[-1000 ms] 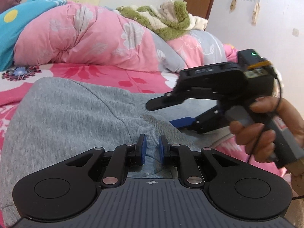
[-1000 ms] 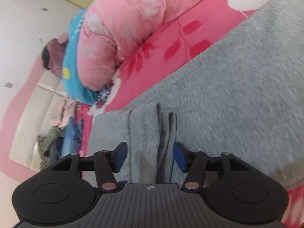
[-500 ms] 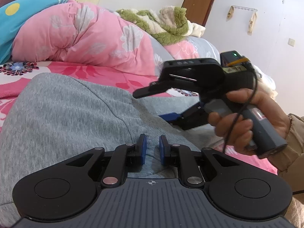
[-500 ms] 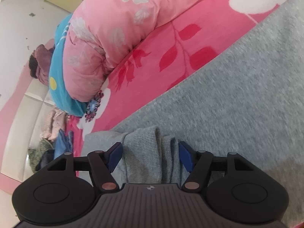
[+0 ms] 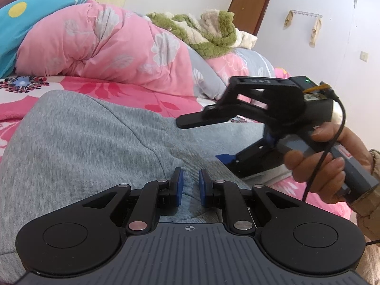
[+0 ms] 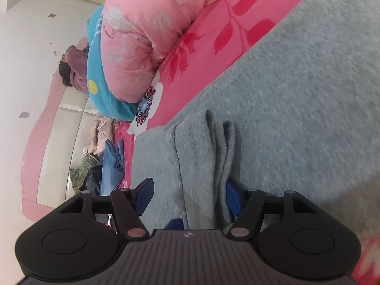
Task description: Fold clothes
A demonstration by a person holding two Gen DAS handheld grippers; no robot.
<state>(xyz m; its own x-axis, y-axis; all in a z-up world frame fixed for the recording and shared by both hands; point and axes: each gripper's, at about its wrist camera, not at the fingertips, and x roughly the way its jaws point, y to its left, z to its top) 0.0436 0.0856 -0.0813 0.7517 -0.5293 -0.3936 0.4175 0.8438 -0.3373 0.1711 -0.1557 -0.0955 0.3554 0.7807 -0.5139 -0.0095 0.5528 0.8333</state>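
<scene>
Nearby: pink quilt (image 5: 106, 54) behind grey garment (image 5: 71, 147).

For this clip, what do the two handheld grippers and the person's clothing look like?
The left gripper is matte black, with two round side discs, a ribbed grey deck with a crosshair mark, silver rivets and blue pads. The right gripper matches, adding a grey pistol handle, green light and thin black cable. A beige sleeve shows.
</scene>
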